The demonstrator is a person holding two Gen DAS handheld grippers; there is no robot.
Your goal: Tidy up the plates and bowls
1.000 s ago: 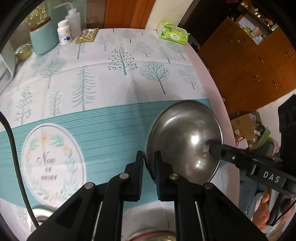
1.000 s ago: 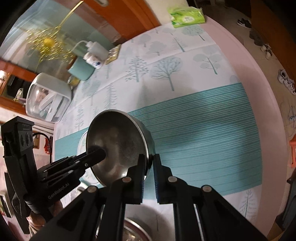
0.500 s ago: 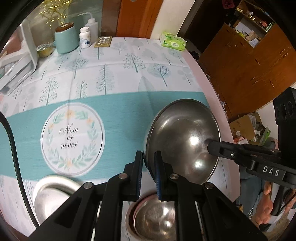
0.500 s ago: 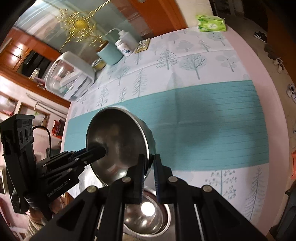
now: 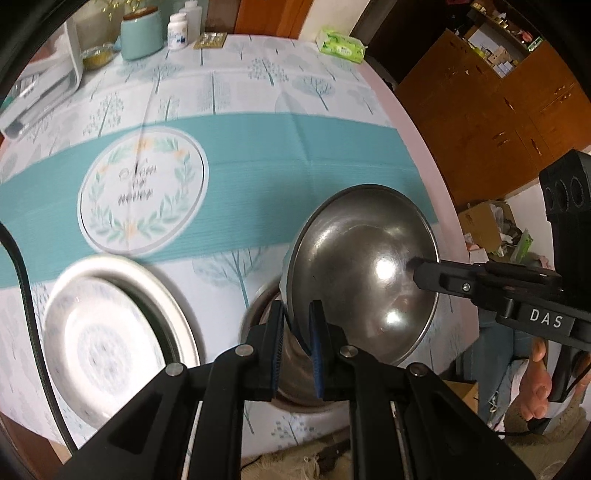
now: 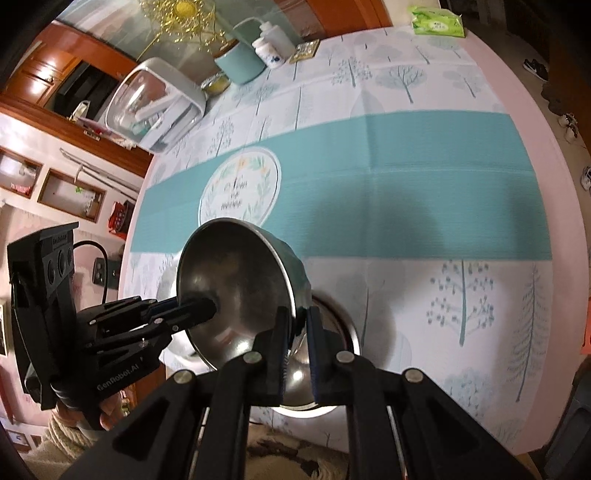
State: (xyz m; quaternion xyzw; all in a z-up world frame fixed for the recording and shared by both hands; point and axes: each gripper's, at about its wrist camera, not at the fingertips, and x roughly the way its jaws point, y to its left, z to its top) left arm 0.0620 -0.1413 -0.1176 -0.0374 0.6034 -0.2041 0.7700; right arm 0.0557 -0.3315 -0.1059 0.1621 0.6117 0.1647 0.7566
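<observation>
A steel bowl (image 5: pixel 362 266) hangs tilted above the table, gripped at opposite sides of its rim. My left gripper (image 5: pixel 297 325) is shut on the near rim in the left wrist view. My right gripper (image 6: pixel 297 325) is shut on the other side of the steel bowl (image 6: pixel 236 291). Each view shows the other gripper reaching in: the right gripper (image 5: pixel 417 266) and the left gripper (image 6: pixel 207 308). Right under the held bowl a second steel bowl (image 5: pixel 255 306) (image 6: pixel 332 321) sits on the tablecloth near the front edge. A white patterned plate (image 5: pixel 103 332) lies to its left.
At the back of the table stand a teal canister (image 5: pixel 142 35), a white bottle (image 5: pixel 177 29), a green tissue pack (image 5: pixel 341 46) and a white box with a clear lid (image 6: pixel 159 103). The round table's pink edge (image 5: pixel 424 147) curves away on the right. A person's hand (image 5: pixel 539 391) holds the right gripper.
Both grippers have carried the bowl back toward the table's front edge. The plate and the second bowl have come into view beneath it. The grip is unchanged.
</observation>
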